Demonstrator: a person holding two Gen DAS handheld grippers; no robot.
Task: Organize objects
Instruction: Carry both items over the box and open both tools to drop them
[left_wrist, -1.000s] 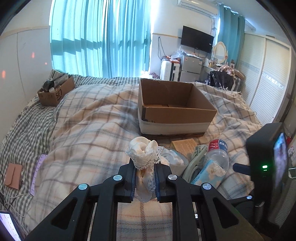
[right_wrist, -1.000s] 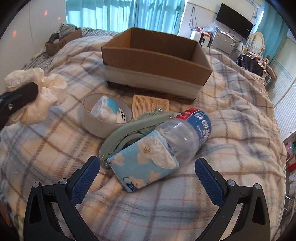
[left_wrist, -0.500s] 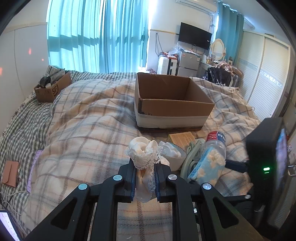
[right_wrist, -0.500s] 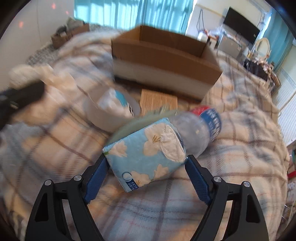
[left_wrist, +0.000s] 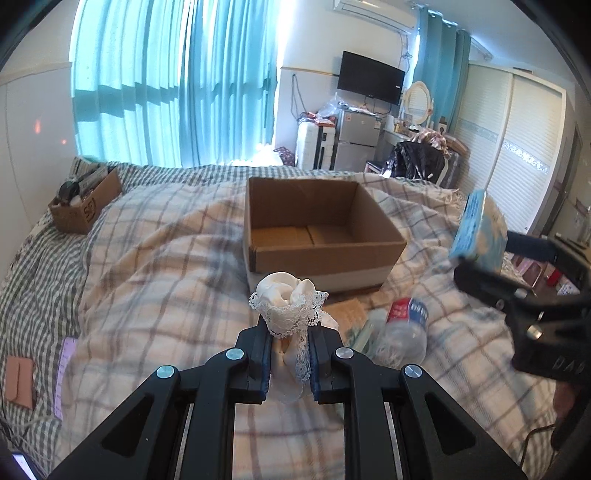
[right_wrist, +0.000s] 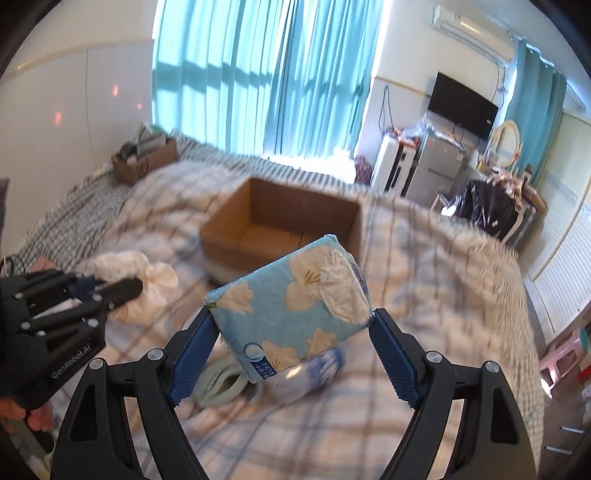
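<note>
My left gripper (left_wrist: 287, 345) is shut on a white lace-trimmed cloth bundle (left_wrist: 287, 301) and holds it above the plaid bedspread, in front of the open cardboard box (left_wrist: 317, 236). My right gripper (right_wrist: 291, 332) is shut on a blue floral tissue pack (right_wrist: 291, 314), lifted above the bed and short of the box (right_wrist: 280, 229). The tissue pack also shows at the right of the left wrist view (left_wrist: 478, 230). The left gripper with the cloth shows at the left of the right wrist view (right_wrist: 122, 290).
A clear plastic bottle with a red and blue label (left_wrist: 404, 328), a pale green tool (right_wrist: 218, 384) and a tan card (left_wrist: 347, 314) lie on the bed before the box. A small carton of clutter (left_wrist: 85, 201) sits far left. A wardrobe stands at the right.
My right gripper closed on the tissue pack and lifted it off the bed toward the box. My left gripper rose a little with the cloth still held.
</note>
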